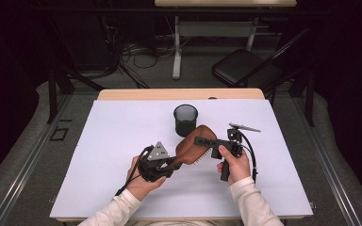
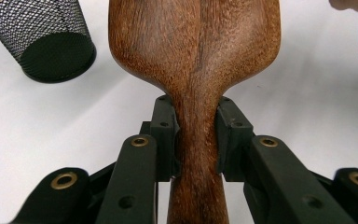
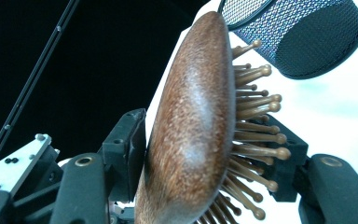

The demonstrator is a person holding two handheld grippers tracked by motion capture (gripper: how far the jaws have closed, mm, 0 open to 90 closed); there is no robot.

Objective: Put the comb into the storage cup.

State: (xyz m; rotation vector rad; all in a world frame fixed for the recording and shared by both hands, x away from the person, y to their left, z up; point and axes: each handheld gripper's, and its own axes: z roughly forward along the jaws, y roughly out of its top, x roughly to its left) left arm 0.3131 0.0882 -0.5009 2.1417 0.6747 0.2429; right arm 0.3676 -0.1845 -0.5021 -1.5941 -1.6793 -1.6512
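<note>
A brown wooden hairbrush [image 1: 193, 143] is held above the white mat between my two grippers. My left gripper [image 1: 176, 162] is shut on its narrow handle; in the left gripper view both pads [image 2: 163, 135] press the neck just below the wide head [image 2: 196, 56]. From the right, my right gripper [image 1: 202, 147] takes the head. In the right gripper view one pad [image 3: 130, 149] lies against the smooth wooden back [image 3: 191, 130] and the other meets the tips of the bristles [image 3: 256, 140].
A black mesh cup [image 1: 185, 120] stands upright on the white mat [image 1: 122, 132] just behind the brush. A wooden table edge runs along the far side, with a dark folding chair [image 1: 245, 68] and cables on the floor beyond it.
</note>
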